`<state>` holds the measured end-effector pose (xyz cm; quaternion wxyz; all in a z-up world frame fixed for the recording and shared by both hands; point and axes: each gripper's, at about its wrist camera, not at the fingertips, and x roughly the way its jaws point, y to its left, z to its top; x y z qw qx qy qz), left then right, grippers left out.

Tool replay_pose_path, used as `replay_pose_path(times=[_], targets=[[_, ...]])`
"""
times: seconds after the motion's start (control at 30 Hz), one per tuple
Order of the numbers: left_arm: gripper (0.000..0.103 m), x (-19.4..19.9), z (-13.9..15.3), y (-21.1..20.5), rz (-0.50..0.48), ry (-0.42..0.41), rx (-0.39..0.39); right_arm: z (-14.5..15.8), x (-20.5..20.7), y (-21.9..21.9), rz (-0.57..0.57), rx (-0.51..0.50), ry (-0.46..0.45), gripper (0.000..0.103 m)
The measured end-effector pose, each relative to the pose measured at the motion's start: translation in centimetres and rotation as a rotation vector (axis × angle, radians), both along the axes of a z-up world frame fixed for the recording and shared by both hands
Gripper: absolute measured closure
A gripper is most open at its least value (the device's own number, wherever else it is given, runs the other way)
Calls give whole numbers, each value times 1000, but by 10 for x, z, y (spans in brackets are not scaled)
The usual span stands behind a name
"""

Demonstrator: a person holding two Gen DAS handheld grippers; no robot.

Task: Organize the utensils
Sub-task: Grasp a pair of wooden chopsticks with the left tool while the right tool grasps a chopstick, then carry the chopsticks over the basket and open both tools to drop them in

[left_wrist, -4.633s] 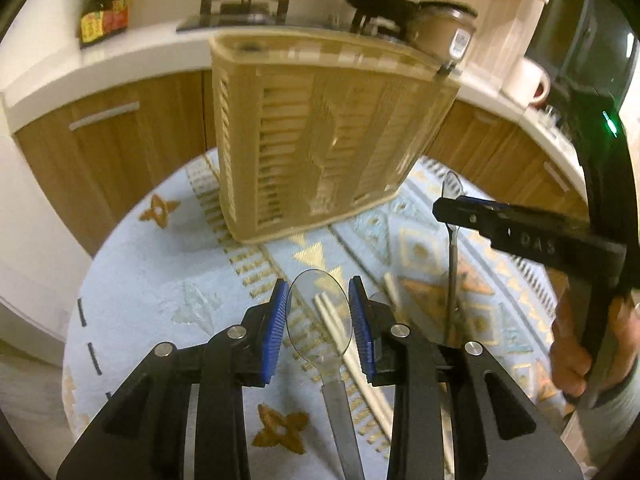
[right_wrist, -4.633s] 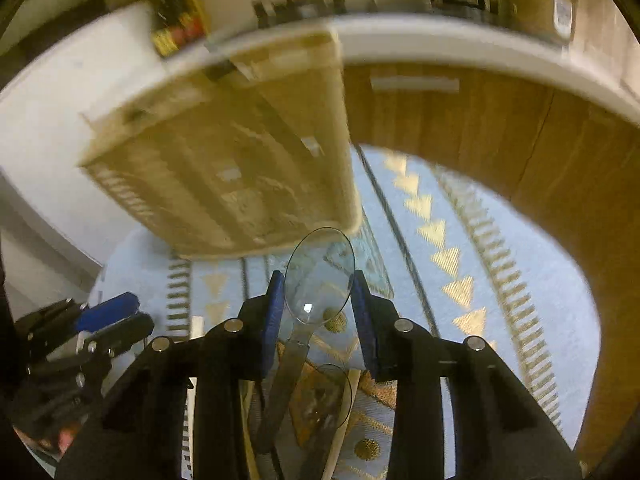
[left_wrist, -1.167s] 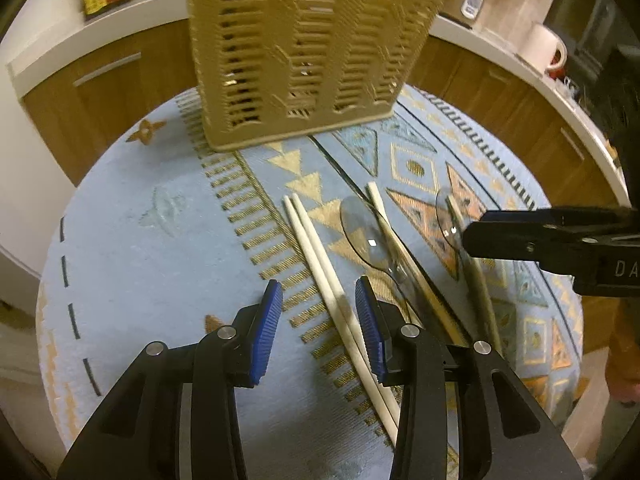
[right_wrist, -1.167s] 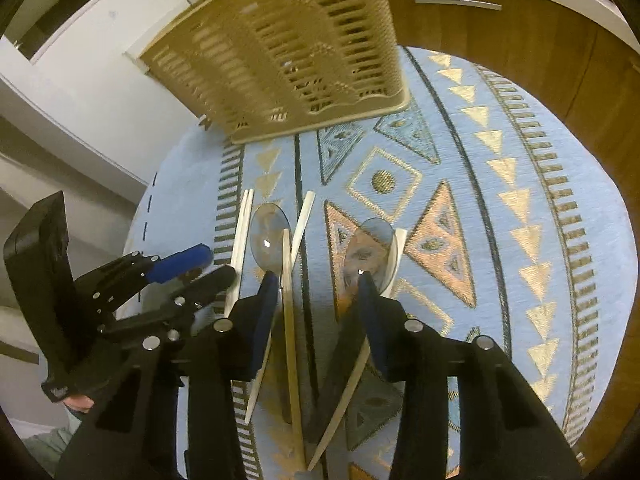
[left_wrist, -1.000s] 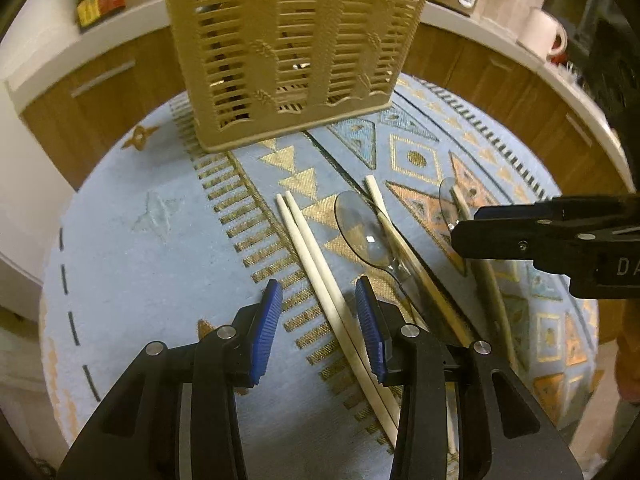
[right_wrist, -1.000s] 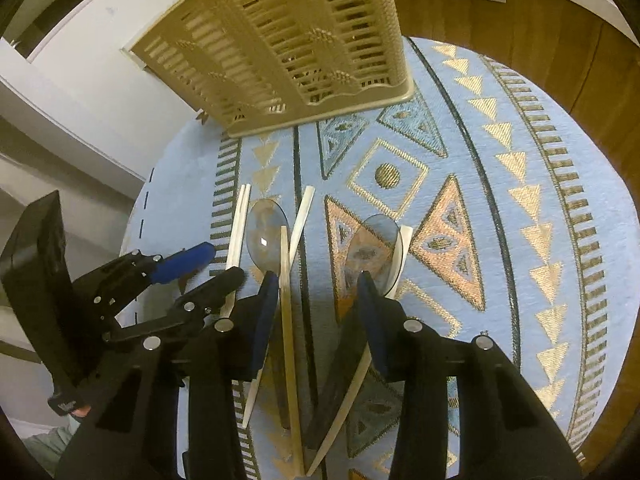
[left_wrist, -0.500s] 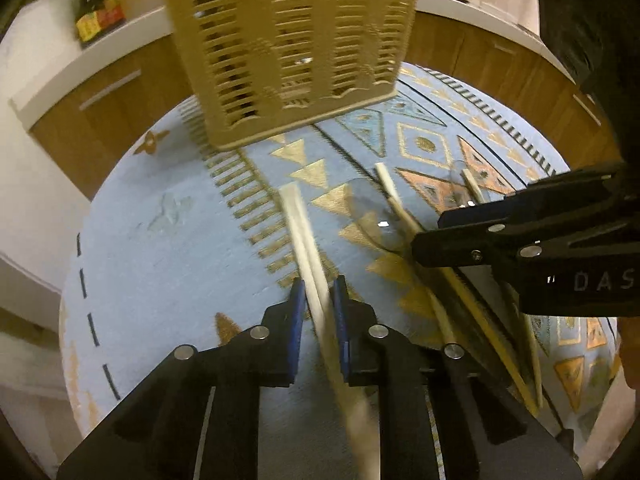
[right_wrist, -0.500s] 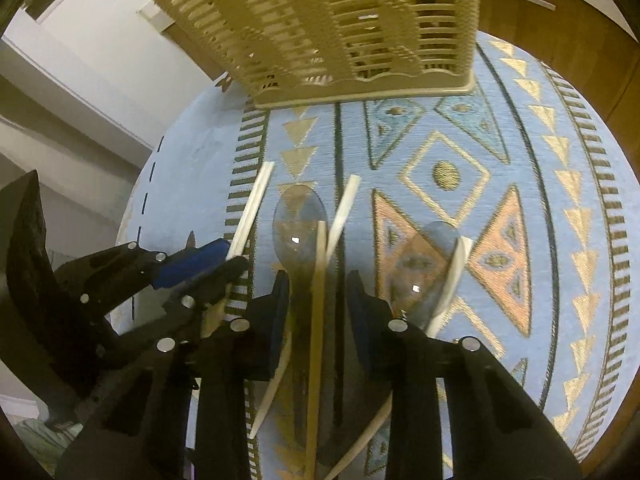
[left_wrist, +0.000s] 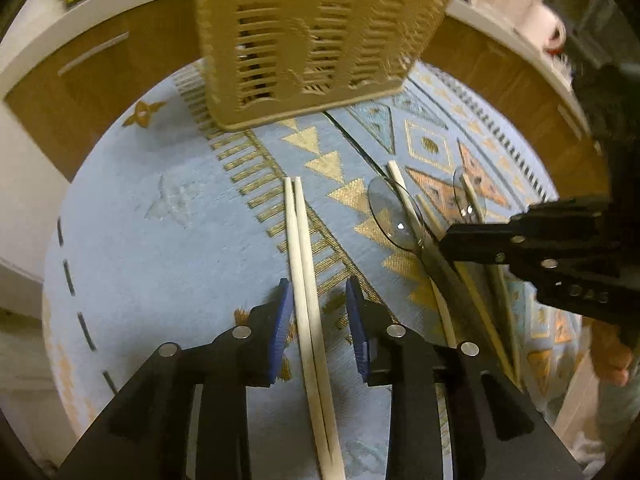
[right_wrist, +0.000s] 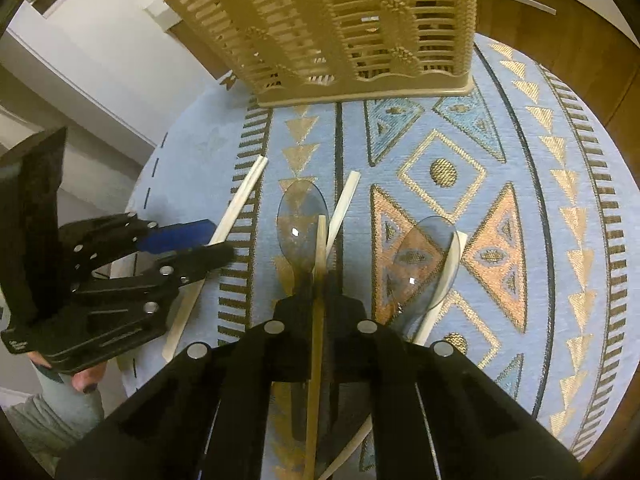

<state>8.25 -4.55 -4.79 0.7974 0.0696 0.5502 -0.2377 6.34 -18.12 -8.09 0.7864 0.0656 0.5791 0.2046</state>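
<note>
Wooden chopstick pinched in right claw; left claw opening around chopstick pair.

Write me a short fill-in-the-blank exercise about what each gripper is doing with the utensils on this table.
1. The right gripper is shut on a single ____.
2. A pair of chopsticks lies between the ____ gripper's opening jaws.
3. Two clear ____ lie on the patterned cloth.
4. Behind the utensils stands a tan slatted ____.

Missing words: chopstick; left; spoons; basket
</note>
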Motion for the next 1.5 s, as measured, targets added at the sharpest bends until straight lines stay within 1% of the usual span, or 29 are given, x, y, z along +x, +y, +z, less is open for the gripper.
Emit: replay_pose_path(times=[0.03,0.07,0.1,0.13,0.17,0.23,0.27,0.33,0.43,0.5,0.53,0.6,0.63,0.73,0.87,0.93,1.03,1.07,1.2,1.3,1.37,1.5], targets=[[75,0,0,-4,-17,-3,27,2,-2,-3,1,11,-9,99],[75,0,0,-12,-43,-14,71,5,-3,-6,2,19,-21,99],[77,0,0,-16,-52,-21,94,8,-5,-9,2,28,-32,99],[88,0,-1,-21,-57,-34,127,10,-6,-10,3,35,-41,99],[92,-2,-2,-25,-60,-62,172,12,-8,-12,4,44,-52,99],[93,-4,-2,-26,-54,-76,174,18,-14,-18,9,79,-87,99],[93,-5,-2,-22,-31,-87,154,25,-20,-29,11,92,-101,99],[93,-10,3,-15,5,-126,94,32,-30,-38,11,124,-148,99],[94,-20,15,1,52,-170,-36,43,-45,-52,0,200,-213,99],[94,-29,33,11,79,-232,-127,52,-55,-64,-3,233,-252,99],[94,-33,39,15,84,-256,-151,56,-60,-67,-7,246,-273,99],[94,-43,59,20,94,-333,-216,65,-69,-75,-7,291,-315,99],[94,-44,67,21,96,-356,-235,73,-75,-80,-6,318,-347,99],[94,-55,94,27,104,-452,-301,90,-81,-78,-14,350,-412,99],[94,-51,127,23,135,-587,-367,116,-78,-80,-58,386,-496,99],[94,-49,145,25,158,-658,-405,134,-71,-83,-82,401,-546,99],[94,-45,167,23,180,-733,-440,154,-59,-83,-95,413,-596,100],[94,-41,177,23,191,-773,-455,162,-53,-83,-101,411,-608,100],[94,-29,202,26,219,-844,-502,186,-30,-81,-113,401,-626,100],[94,-20,212,26,243,-904,-509,198,-17,-79,-115,392,-627,100],[94,-11,216,28,257,-931,-518,209,-9,-77,-115,379,-635,100],[93,8,214,29,299,-961,-528,228,5,-75,-122,345,-663,100]])
